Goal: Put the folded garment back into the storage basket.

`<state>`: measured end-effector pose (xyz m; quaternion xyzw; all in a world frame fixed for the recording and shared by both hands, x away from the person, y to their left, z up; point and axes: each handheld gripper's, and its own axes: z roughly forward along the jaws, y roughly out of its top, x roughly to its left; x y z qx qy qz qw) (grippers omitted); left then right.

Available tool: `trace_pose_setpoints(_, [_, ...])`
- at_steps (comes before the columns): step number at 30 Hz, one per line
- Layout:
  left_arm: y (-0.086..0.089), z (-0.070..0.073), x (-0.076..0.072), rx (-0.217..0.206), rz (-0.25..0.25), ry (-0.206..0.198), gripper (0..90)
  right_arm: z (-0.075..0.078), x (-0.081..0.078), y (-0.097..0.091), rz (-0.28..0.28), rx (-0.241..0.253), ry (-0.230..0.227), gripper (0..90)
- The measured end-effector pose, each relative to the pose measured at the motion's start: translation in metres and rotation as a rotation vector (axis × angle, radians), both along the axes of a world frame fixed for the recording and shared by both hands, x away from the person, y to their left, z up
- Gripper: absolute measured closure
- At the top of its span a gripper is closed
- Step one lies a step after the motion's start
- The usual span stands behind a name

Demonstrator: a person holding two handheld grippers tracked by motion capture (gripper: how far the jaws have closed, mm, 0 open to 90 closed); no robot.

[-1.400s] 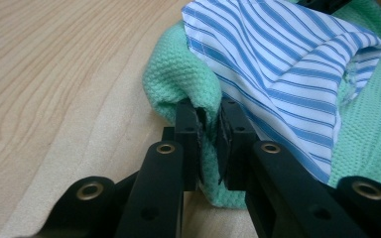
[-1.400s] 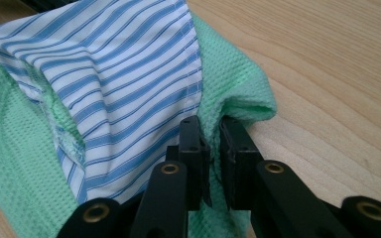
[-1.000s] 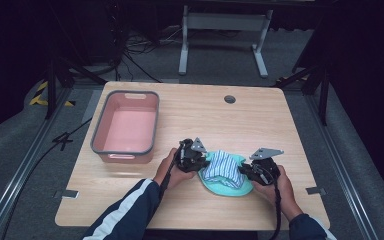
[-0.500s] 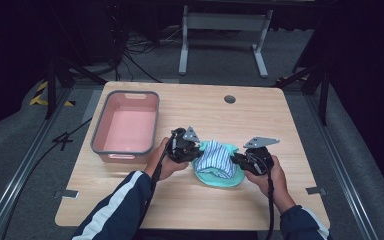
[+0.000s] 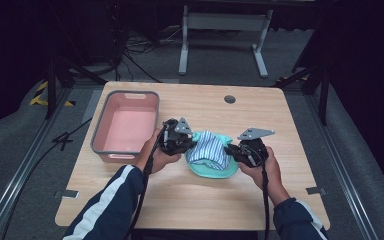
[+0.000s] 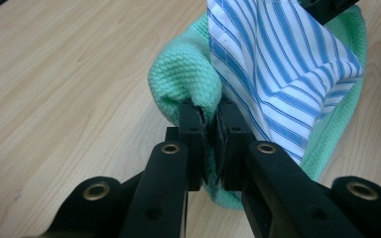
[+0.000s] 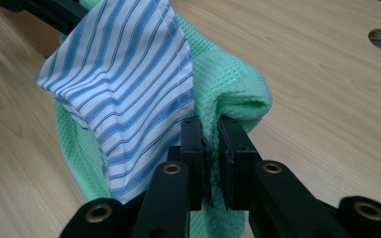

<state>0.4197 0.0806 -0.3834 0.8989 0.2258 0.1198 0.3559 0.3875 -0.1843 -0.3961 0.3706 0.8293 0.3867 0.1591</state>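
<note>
**Both grippers pinching the green cloth, striped one riding on top**

So in the high view the green cloth [image 5: 211, 169] sits a bit below the middle of the frame, on the wooden table [image 5: 280, 120], strung between the two grippers; the left gripper [image 5: 190, 143] has it from the left side and the right gripper [image 5: 228, 150] from the right side; the blue-striped cloth [image 5: 207, 149] lies on top of the green one, right in the gap between them.

Left gripper view: jaws are squeezed together on a bunched edge of the green cloth [image 6: 183, 89] at frame centre; the striped cloth [image 6: 287, 69] hangs just to the right of the jaws and runs up to the top right, touching the right jaw's side as far as I can tell; whether it's caught in the pinch too, can't say.

Right gripper view: same deal mirrored; jaws clamped on a fold of the green cloth [image 7: 233, 94] in the middle; the striped cloth [image 7: 124, 84] spreads to the upper left, its hem running down beside the left jaw.

Pink tub [image 5: 100, 137] sits left of centre in the high view, well apart from the cloths; the person's hand [image 5: 156, 156] on the left gripper is just beside its near corner.
</note>
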Motion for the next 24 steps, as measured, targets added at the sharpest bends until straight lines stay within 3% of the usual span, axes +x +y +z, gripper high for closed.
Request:
trace_pose_setpoints(14, [0.03, 0.018, 0.001, -0.023, 0.05, -0.038, 83.4, 0.032, 0.011, 0.034, 0.047, -0.032, -0.056, 82.3])
trace_pose_setpoints(24, [0.05, 0.03, 0.003, -0.004, 0.088, -0.067, 83.5, 0.042, 0.018, 0.056, 0.071, -0.025, -0.073, 82.3])
